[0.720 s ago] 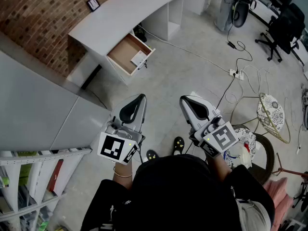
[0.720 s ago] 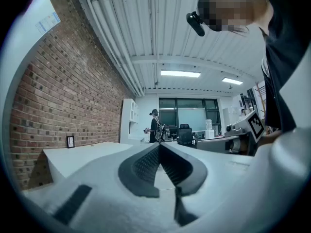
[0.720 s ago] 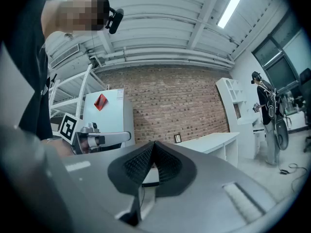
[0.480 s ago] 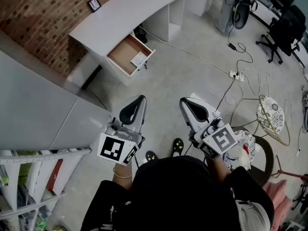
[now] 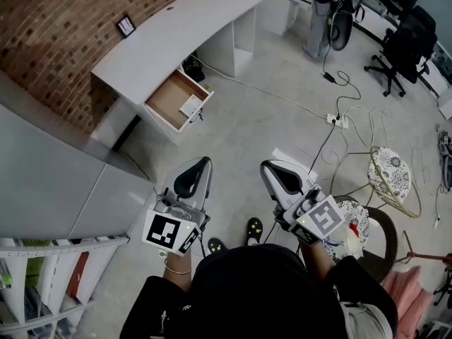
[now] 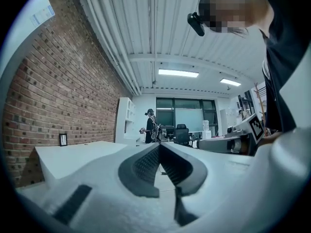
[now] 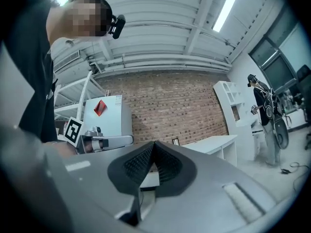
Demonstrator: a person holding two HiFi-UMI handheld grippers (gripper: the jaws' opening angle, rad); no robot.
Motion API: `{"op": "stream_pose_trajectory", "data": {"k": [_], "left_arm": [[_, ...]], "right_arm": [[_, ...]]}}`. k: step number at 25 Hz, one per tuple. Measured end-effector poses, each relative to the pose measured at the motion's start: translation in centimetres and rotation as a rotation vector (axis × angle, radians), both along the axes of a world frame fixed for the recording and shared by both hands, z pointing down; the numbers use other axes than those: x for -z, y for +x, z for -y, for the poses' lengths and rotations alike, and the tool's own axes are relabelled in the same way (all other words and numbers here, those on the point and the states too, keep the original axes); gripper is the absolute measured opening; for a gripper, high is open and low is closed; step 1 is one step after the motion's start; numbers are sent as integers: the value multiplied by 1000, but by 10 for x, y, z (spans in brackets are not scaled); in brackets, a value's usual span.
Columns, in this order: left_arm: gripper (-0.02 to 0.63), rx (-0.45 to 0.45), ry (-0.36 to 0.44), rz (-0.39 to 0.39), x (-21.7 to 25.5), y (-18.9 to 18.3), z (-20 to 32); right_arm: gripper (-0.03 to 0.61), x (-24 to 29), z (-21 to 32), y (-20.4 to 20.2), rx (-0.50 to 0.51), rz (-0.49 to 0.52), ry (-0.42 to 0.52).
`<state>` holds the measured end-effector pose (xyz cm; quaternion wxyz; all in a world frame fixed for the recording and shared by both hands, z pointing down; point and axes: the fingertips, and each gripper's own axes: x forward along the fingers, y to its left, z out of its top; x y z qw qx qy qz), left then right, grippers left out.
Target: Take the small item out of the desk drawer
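Observation:
A white desk (image 5: 166, 30) stands against the brick wall, far ahead at the upper left of the head view. Its drawer (image 5: 168, 97) is pulled out, brown inside, with a small white item (image 5: 191, 106) lying in its right part. My left gripper (image 5: 199, 166) and right gripper (image 5: 268, 168) are held side by side over the floor, well short of the drawer. Both are shut with nothing between the pads. In the left gripper view the left gripper (image 6: 159, 146) points level past the desk top (image 6: 77, 154). In the right gripper view the right gripper (image 7: 153, 144) points at the brick wall.
Cables and a power strip (image 5: 337, 122) trail over the floor at right. A round wire chair (image 5: 393, 173) and office chairs (image 5: 406, 44) stand at right. A grey cabinet (image 5: 56, 189) and shelving (image 5: 42, 281) are at left. A person (image 6: 150, 125) stands far off by the windows.
The desk and drawer have shifted a little to the left and down in the head view. Both grippers stay shut and side by side.

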<state>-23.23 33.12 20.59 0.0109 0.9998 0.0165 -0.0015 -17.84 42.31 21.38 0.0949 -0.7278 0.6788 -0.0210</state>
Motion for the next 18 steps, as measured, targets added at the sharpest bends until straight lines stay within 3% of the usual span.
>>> {"op": "stream_pose_trajectory", "data": {"k": [8, 18], "left_arm": [[3, -21, 8, -1, 1, 29, -22], [3, -23, 8, -2, 1, 66, -55]], "right_arm": [[11, -2, -32, 33, -38, 21, 20], [11, 2, -66, 64, -13, 2, 61]]}}
